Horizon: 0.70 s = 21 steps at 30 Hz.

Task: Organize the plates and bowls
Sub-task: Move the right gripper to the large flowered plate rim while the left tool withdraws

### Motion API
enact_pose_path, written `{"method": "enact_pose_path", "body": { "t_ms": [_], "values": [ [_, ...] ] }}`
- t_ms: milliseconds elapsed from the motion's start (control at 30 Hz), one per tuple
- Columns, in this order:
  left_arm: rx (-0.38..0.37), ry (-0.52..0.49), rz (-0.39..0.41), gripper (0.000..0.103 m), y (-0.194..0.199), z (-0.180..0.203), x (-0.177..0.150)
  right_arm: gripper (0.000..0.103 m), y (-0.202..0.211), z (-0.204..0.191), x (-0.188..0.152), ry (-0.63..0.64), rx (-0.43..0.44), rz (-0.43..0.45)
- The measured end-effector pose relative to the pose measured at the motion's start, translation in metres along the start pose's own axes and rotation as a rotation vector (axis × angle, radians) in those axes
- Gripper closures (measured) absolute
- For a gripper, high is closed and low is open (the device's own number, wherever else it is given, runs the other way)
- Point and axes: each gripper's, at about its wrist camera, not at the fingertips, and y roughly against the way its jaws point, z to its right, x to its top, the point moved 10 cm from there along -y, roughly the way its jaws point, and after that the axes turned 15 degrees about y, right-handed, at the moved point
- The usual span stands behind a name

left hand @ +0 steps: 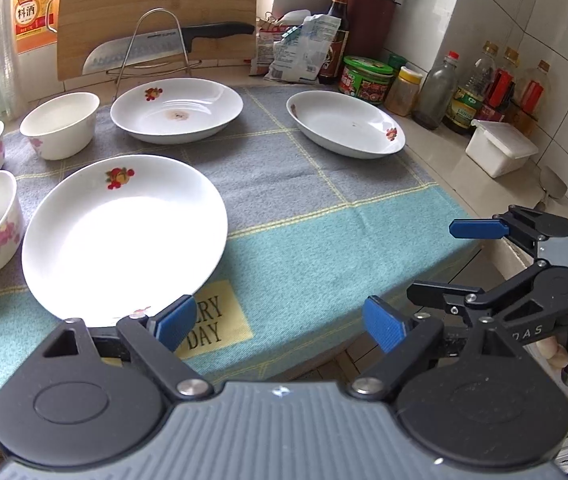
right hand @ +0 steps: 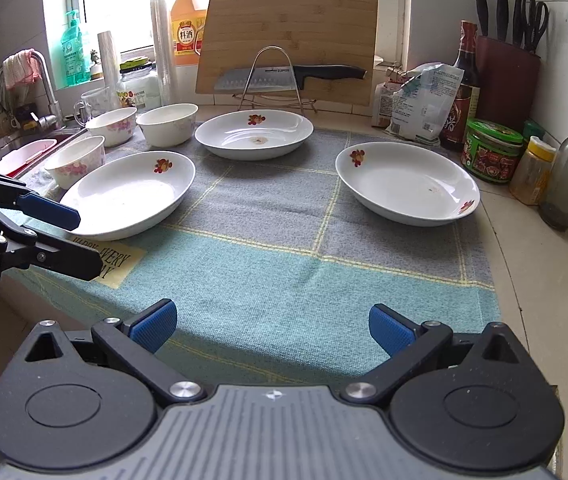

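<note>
Right wrist view: three floral bowls are sitting at the far left of the cloth, beside the sink. The left gripper is hovering spread wide and empty, its left pad just over the near-left plate. A second plate is lying far centre, a third plate to the right. The right gripper is hanging released, holding nothing, over the near cloth.
</note>
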Motion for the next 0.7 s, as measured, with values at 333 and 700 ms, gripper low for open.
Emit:
{"method": "enact_pose_path", "body": {
  "t_ms": [333, 700],
  "values": [
    [0.081, 0.014, -0.003, 0.013, 0.003, -0.046, -0.019, 0.0, -0.027, -0.027, 0.017, 0.01, 0.052, -0.019],
    [0.165, 0.023, 0.015, 0.013, -0.004, -0.111, -0.007, 0.0, -0.066, -0.05, 0.055, 0.035, 0.109, -0.033]
  ]
}}
